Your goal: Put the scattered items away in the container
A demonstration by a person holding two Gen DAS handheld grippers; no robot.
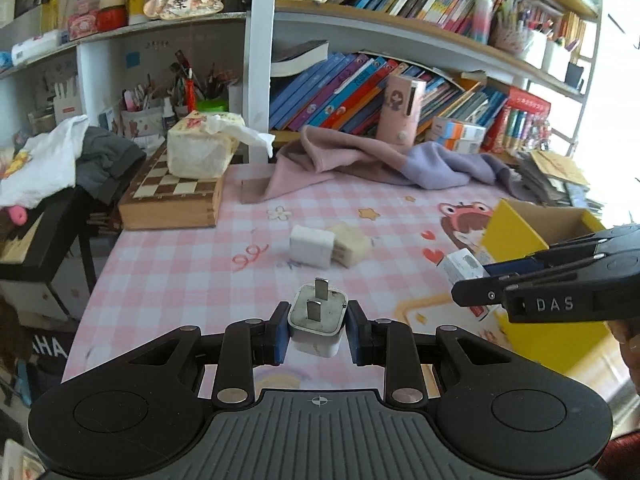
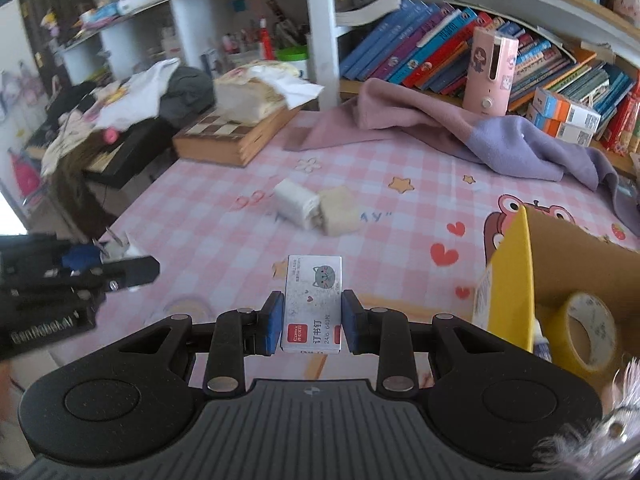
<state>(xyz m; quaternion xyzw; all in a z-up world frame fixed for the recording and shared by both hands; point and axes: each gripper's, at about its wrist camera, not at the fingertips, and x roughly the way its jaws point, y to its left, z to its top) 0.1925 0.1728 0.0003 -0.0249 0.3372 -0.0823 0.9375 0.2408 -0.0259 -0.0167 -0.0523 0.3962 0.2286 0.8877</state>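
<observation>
Two things are picked up: the left gripper (image 1: 318,330) squeezes a plug (image 1: 318,320), the right gripper (image 2: 313,320) squeezes a staple box (image 2: 312,304). Two chargers (image 2: 316,208) wait on the table (tape (image 2: 584,330) sits inside the yellow box (image 2: 516,272)).

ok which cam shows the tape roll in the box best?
Right wrist view: the tape roll lies in plain sight inside the yellow box, hole visible. In the left wrist view the box shows only its outer wall and rim; the roll is hidden.
</observation>
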